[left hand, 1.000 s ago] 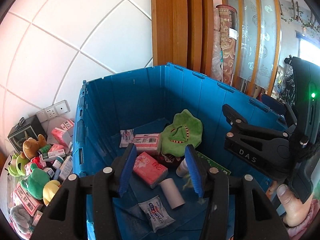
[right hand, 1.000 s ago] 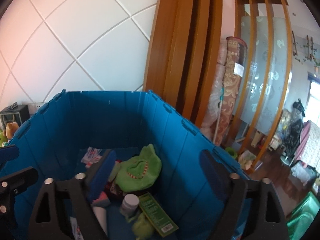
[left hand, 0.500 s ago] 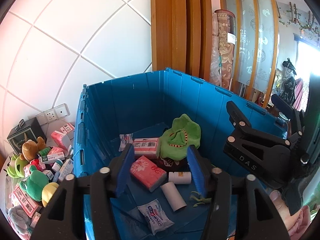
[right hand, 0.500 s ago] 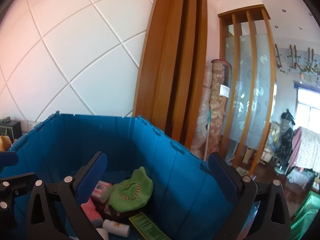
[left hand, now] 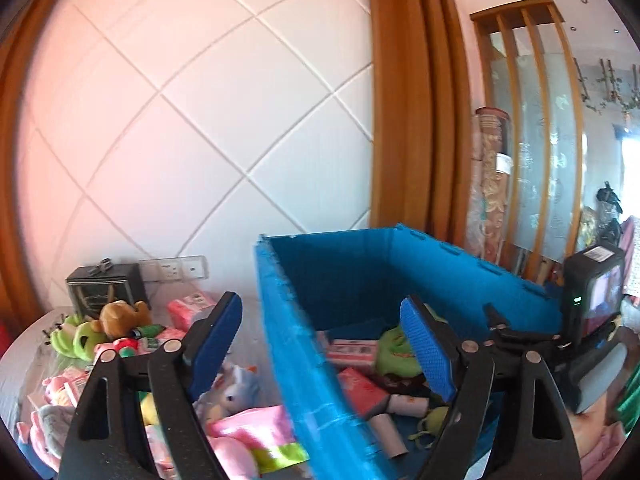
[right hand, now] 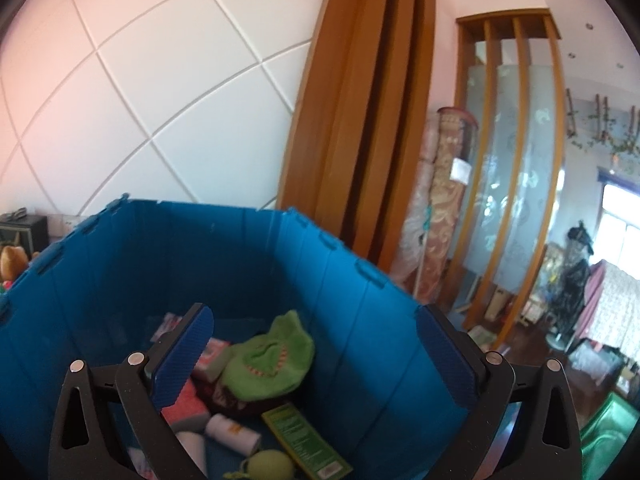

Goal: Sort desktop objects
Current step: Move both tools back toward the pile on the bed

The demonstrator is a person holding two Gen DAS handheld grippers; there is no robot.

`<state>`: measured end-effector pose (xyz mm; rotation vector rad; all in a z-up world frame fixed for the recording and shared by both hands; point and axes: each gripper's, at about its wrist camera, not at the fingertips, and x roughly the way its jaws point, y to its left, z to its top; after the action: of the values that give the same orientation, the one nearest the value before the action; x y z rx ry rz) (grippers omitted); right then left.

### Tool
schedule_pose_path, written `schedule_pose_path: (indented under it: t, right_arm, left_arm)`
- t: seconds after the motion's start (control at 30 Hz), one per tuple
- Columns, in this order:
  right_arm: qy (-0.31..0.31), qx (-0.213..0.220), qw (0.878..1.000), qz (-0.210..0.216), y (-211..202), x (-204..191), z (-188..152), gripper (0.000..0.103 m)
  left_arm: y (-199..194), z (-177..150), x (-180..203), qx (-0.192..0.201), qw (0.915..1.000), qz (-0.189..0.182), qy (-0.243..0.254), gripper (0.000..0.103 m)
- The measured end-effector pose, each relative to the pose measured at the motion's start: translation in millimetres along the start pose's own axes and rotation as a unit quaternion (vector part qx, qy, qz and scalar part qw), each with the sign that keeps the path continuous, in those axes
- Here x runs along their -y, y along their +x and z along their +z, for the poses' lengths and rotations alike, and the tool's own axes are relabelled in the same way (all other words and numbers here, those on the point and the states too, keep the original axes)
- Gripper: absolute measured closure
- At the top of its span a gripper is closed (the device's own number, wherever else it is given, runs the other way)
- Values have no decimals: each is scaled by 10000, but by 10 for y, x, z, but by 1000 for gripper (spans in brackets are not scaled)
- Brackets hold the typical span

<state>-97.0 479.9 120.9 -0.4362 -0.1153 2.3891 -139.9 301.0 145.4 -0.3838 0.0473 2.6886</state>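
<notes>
Looking along our left gripper [left hand: 322,344], we've got the jaws opening up with nothing pinched in them; the near wall of the blue bin [left hand: 308,360] just happens to run through the gap, one blue pad hanging outside over the table and the other over the inside of the bin. Our right gripper [right hand: 316,356] is spread as wide as it goes, also empty, and it's parked over the bin's right-hand part, its right pad up near the bin's wall. Down in the bin we can make out a green plush hat [right hand: 268,364] lying on top of something dark, a pink pack [left hand: 360,390] of tissues by the look of it, a small white bottle [right hand: 234,434] on its side, a green flat box [right hand: 306,436] lying next to the bottle, and a pale green round thing [right hand: 270,466] at the bottom edge of the right view. Outside the bin, left of it on the table [left hand: 24,364], sits the unsorted heap: a brown teddy bear [left hand: 116,314], a green plush toy [left hand: 78,338], a blue-and-white plush [left hand: 236,388], and a pink bag [left hand: 256,424] right up against the bin's wall. A black box [left hand: 106,286] sits at the back by the wall socket [left hand: 176,268]. The left view is a bit smeared, so labels are unreadable.
</notes>
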Motion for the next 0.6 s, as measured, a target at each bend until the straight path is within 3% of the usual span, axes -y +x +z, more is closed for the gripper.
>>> schedule_pose_path:
  t: [0.17, 0.27, 0.4, 0.6]
  right_arm:
    - [-167, 163, 9997, -96, -259, -216, 51, 0]
    - [-189, 520, 9985, -32, -510, -382, 150, 0]
    - [119, 1029, 9928, 609, -900, -570, 255, 0]
    - [300, 1603, 9748, 1519, -1348, -1097, 387, 0]
  left_arm:
    - [-113, -184, -590, -212, 9977, 612, -188, 21]
    - [-179, -366, -991, -351, 9935, 1038, -314, 21]
    - [-282, -708, -1528, -732, 9834, 1614, -393, 21]
    - [-452, -1274, -2293, -1341, 9594, 2325, -867, 21]
